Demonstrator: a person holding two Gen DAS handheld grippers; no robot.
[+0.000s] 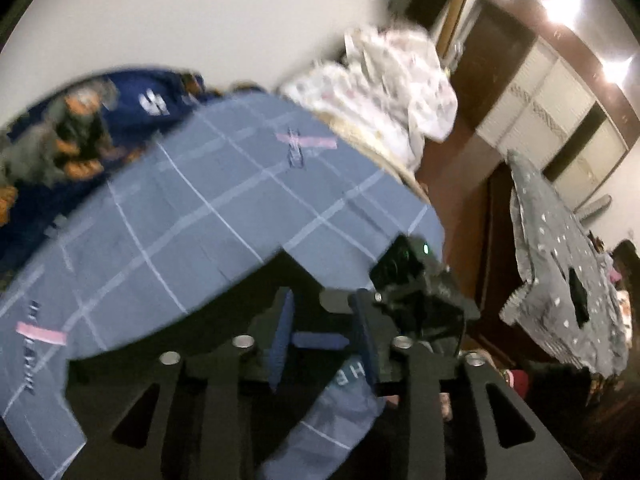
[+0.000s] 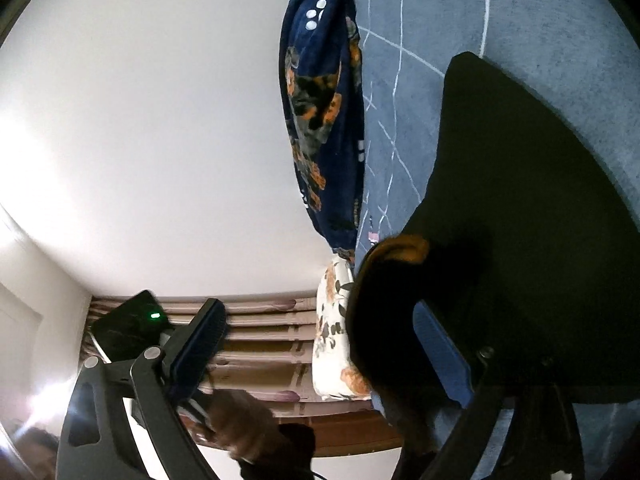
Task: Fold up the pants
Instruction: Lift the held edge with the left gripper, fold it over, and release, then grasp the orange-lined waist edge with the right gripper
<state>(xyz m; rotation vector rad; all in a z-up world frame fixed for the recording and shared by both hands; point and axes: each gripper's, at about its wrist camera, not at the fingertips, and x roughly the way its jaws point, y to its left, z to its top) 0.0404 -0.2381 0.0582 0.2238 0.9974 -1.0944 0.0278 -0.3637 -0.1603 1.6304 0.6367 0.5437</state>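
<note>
Pants, black soft cloth [image 2: 520,220], drape over my wide-spread right hand-held gripper [image 2: 320,352], while my left hand-held gripper [image 1: 322,340], part-spread and empty, hangs above them.

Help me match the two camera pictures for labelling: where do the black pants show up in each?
Left wrist view: the black pants fill the lower middle, on the blue checked sheet.
Right wrist view: the black pants fill the right half, from centre to lower right.
Shared landmark: the navy printed blanket along the white wall.
</note>
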